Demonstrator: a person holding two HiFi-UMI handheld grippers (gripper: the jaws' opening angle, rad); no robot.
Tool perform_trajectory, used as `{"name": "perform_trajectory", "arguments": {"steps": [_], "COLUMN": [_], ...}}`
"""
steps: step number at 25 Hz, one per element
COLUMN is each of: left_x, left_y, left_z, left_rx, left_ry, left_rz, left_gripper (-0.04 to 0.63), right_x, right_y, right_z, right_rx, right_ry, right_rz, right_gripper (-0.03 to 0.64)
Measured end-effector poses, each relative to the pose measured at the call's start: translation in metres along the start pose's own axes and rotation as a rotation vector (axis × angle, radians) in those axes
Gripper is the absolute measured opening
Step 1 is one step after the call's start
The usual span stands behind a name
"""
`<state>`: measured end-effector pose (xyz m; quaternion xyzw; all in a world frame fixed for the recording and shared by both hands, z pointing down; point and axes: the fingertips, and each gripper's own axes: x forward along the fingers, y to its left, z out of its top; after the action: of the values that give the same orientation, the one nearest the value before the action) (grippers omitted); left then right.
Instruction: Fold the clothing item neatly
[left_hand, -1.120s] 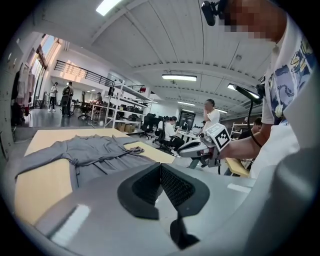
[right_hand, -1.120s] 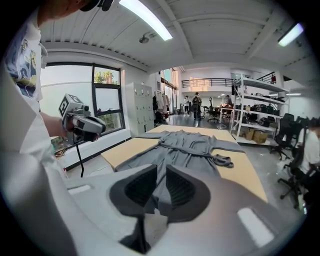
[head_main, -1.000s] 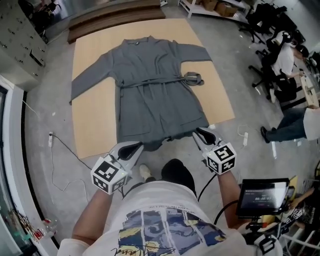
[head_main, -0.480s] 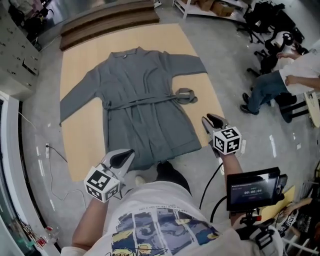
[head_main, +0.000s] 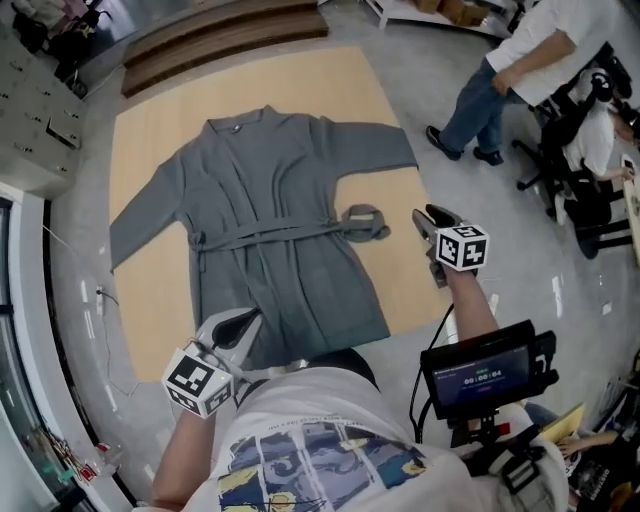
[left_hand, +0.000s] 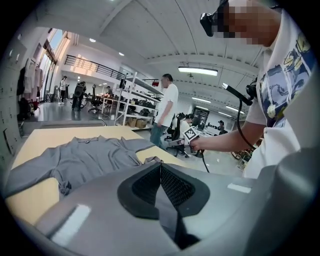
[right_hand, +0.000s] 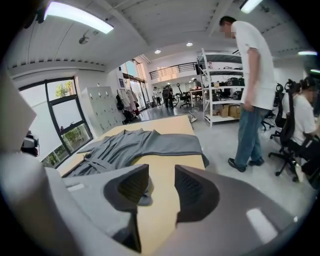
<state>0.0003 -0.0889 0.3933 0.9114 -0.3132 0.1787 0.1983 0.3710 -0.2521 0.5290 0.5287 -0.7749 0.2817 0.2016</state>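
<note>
A grey belted robe lies spread flat on a tan floor mat, collar at the far end and both sleeves out; its belt end is bunched at the right. My left gripper hovers over the hem's near left corner, shut with nothing in it. My right gripper floats off the robe's right side beside the belt end, its jaws opening and empty. The robe stretches ahead in the right gripper view, and the same robe spreads beyond the closed jaws in the left gripper view.
A person in a white shirt stands on the grey floor just right of the mat. Office chairs and shelving are at far right. A screen hangs at my right forearm. A cable runs along the floor at left.
Both grippers have drawn away from the robe's hem; the right one swung out to the right and its jaws have parted. A person has walked in at upper right.
</note>
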Motion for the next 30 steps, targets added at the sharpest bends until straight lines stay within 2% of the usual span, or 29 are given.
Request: {"name": "perform_trajectory", "arguments": {"steps": [8, 13, 22, 30], "left_x": [0.032, 0.055, 0.067, 0.072], "left_y": [0.007, 0.008, 0.005, 0.003], "left_z": [0.006, 0.006, -0.004, -0.010], "left_rx": [-0.034, -0.049, -0.087, -0.120], "left_ry": [0.051, 0.086, 0.160, 0.180], "left_rz": [0.041, 0.040, 0.042, 0.041], "left_gripper": [0.009, 0.009, 0.009, 0.009], "right_x": [0.065, 0.095, 0.143, 0.173], "right_y": [-0.073, -0.114, -0.150, -0.158], "right_z": [0.019, 0.032, 0.026, 0.020], "right_rx": [0.072, 0.154, 0.337, 0.469], "right_ry": [0.032, 0.023, 0.042, 0.061], "right_rz": [-0.003, -0.005, 0.034, 0.088], "right_gripper": [0.158, 0.179, 0.196, 0.196]}}
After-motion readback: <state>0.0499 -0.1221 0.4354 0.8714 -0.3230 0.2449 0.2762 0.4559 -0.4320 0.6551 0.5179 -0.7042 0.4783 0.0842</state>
